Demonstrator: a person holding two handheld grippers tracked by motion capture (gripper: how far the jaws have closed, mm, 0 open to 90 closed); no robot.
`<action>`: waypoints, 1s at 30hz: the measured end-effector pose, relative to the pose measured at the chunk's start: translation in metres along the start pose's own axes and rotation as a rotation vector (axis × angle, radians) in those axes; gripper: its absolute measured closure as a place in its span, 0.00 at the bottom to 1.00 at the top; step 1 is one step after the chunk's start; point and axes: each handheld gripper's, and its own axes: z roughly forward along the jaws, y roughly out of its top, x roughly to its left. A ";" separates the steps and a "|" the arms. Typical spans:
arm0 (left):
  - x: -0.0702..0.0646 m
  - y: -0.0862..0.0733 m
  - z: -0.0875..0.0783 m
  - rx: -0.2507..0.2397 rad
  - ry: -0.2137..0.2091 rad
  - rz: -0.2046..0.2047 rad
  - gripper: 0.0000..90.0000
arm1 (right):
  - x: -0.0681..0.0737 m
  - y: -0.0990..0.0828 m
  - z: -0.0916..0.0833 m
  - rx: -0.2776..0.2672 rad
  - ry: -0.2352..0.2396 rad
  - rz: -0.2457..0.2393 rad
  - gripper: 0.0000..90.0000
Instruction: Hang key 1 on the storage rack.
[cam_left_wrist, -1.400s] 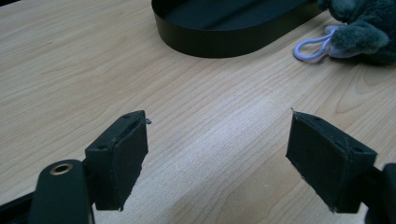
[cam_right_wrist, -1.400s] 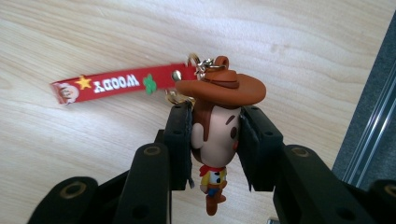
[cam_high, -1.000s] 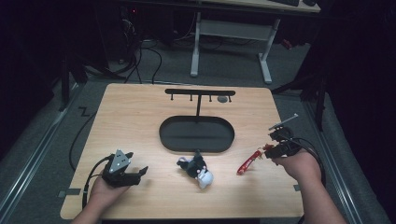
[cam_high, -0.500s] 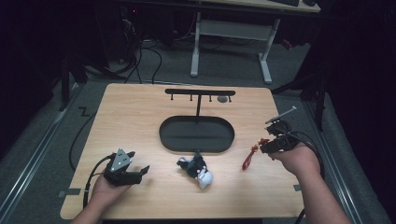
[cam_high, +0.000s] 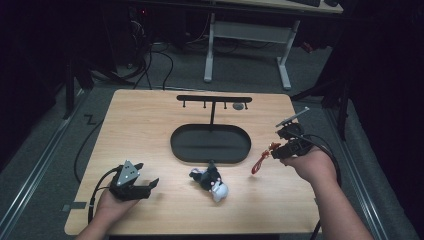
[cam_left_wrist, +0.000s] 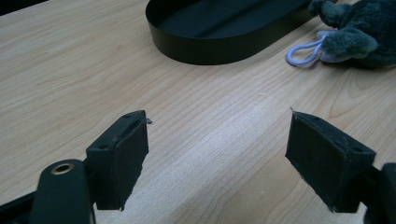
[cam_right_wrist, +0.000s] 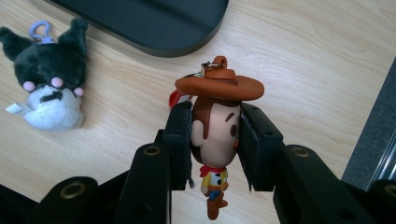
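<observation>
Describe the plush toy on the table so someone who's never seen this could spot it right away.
Start at the black oval tray in the middle of the wooden table. Just in front of its near rim lies the plush toy, between the two hands. It is dark grey with a white face, pink cheeks and a lilac loop, unlike the hard cowboy figure clamped in the right gripper.

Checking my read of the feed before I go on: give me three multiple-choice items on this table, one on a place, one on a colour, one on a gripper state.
1. Where does the plush keychain lie?
A. in the tray
B. on the table in front of the black oval tray
C. on the hanger rack

2. The cowboy figure's hat is:
A. orange-brown
B. blue
C. white

3. The left gripper is:
A. shut on the plush
B. shut, empty
C. open

Answers: B, it rests on bare wood near the tray's rim; A, seen in the right gripper view; C, its jaws stand wide apart over wood.
</observation>
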 end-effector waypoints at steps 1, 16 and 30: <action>0.000 0.000 0.000 -0.001 0.000 -0.003 0.24 | 0.001 0.001 -0.001 -0.005 -0.001 -0.001 0.74; 0.000 -0.001 -0.003 -0.003 -0.003 0.001 0.24 | 0.006 0.027 0.001 -0.024 -0.012 -0.015 0.74; 0.002 -0.002 -0.002 0.003 -0.007 0.001 0.24 | 0.009 0.056 0.004 -0.029 -0.019 -0.019 0.75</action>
